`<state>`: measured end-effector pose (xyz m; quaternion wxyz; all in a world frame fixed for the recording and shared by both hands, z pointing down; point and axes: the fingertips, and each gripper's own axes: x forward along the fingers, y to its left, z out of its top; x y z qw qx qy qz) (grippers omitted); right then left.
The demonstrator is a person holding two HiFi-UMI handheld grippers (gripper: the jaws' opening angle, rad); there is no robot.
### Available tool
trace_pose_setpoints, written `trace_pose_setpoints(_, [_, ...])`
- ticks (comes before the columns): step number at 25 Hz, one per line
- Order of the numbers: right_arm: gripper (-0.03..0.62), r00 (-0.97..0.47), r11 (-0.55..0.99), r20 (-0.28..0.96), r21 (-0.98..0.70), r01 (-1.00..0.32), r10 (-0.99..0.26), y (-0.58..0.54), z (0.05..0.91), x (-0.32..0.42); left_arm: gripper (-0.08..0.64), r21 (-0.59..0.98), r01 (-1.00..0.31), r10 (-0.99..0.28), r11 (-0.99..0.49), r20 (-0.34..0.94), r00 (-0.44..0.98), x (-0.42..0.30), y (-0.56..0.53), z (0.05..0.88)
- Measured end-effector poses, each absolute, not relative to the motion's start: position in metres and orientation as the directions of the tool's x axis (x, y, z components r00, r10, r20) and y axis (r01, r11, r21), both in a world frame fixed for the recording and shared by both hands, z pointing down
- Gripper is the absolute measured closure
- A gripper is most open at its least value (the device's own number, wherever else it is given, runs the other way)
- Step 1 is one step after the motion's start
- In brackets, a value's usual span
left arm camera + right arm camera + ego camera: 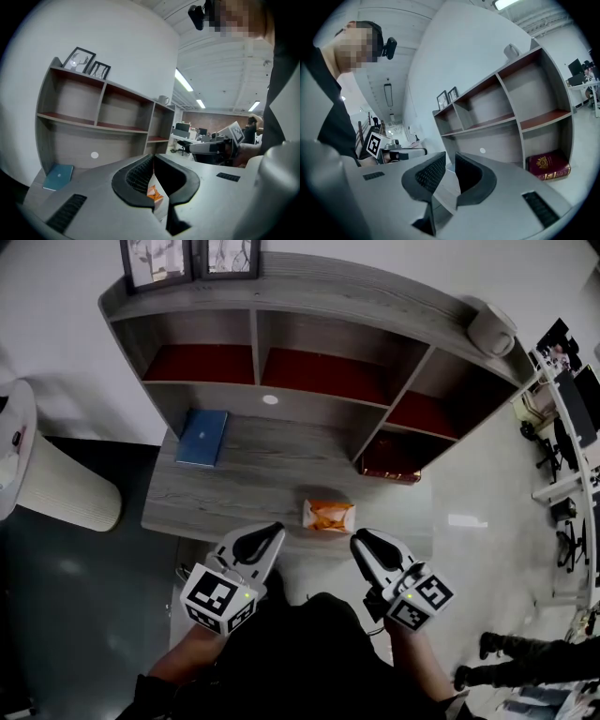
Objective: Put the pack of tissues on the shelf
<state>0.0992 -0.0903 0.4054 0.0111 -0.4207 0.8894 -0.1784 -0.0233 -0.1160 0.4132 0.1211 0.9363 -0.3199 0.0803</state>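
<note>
The orange pack of tissues [329,516] lies flat near the front edge of the grey desk surface [262,470], below the shelf unit [347,296] with its red-floored compartments. Both grippers hover just in front of the desk edge. My left gripper [277,532] is a little left of the pack and my right gripper [357,539] a little right of it; neither touches it. In the left gripper view the jaws [153,157] are shut and empty, and the pack [154,193] shows through the slit behind them. The right gripper [450,154] is shut and empty too.
A blue book [202,437] lies on the desk's left side. A dark red book [389,465] lies in the low right compartment. A mug [491,329] and two picture frames [187,259] stand on top. A white ribbed stool [66,488] is at the left.
</note>
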Motion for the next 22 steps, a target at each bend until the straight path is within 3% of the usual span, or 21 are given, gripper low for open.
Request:
trace_pose_setpoints(15, [0.568,-0.657,0.545,0.270,-0.389,-0.743,-0.704,-0.144,0.476,0.129,0.539,0.249,-0.610,-0.529,-0.752,0.324,0.785,0.014,-0.173,0.470])
trace_pose_setpoints(22, [0.479,-0.696,0.598,0.332,-0.359,-0.717,-0.636,-0.160,0.522,0.134,0.538,0.281,-0.619,-0.508,-0.733,0.377,0.774,0.028,-0.185,0.510])
